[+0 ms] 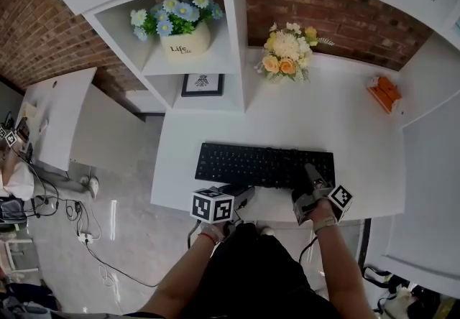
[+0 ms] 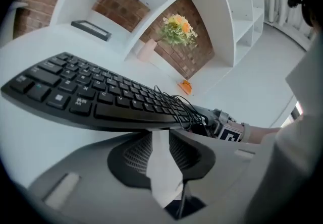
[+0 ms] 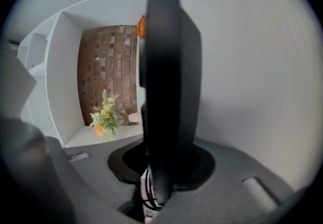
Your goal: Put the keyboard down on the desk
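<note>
Keyboard (image 1: 264,164): on counter (image 1: 345,123), seemingly flat. Your right gripper (image 1: 310,172): jaws clamping its right end. Your left gripper (image 1: 243,194): jaws narrowly parted, empty, at front edge. Risk: withdrawing while clamped drags it.

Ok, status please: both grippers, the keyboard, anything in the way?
Left gripper open at front edge of keyboard. Right gripper shut on its right end. Keyboard low on desk, contact unclear. Nothing in the way.
</note>
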Demonstrator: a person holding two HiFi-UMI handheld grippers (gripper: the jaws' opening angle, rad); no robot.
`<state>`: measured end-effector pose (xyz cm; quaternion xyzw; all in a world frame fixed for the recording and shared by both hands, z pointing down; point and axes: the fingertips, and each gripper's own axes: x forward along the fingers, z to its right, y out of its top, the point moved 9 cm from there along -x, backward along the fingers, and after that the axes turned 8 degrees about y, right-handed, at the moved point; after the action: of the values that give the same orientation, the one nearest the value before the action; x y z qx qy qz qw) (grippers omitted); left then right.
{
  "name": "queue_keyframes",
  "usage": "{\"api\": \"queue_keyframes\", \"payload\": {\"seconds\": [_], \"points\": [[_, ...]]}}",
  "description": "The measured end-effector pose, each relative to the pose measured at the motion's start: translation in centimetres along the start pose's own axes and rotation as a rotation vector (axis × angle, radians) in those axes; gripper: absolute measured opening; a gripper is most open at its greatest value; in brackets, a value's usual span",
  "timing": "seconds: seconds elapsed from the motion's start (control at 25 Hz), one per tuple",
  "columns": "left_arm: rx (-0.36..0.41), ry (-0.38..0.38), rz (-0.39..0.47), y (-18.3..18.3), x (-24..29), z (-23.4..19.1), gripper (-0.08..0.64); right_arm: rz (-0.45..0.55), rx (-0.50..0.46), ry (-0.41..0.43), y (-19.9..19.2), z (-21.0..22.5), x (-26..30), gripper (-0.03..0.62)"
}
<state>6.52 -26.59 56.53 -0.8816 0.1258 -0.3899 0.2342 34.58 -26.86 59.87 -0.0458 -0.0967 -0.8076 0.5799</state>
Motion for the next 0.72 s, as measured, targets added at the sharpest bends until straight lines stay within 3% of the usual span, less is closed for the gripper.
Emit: {"api": "queue_keyframes", "payload": {"seconds": [0.2,0.44,0.72], "points": [[-0.038,-0.021,0.009,-0.6,0.3,0.3,0.061,-0.057,0.003,0.034,0.2,-0.2,-0.2,0.155],[-0.093,-0.017,0.03,-0.7,0.4,0.2,0.032,-0.218,-0.088,0.043,0.3,-1.1,-1.5,0.232],[-0.135,-0.015,0.071,-0.2,0.7,0.4,0.009,-0.448,-0.247,0.011,-0.3,-1.6,-2.8,0.239]]}}
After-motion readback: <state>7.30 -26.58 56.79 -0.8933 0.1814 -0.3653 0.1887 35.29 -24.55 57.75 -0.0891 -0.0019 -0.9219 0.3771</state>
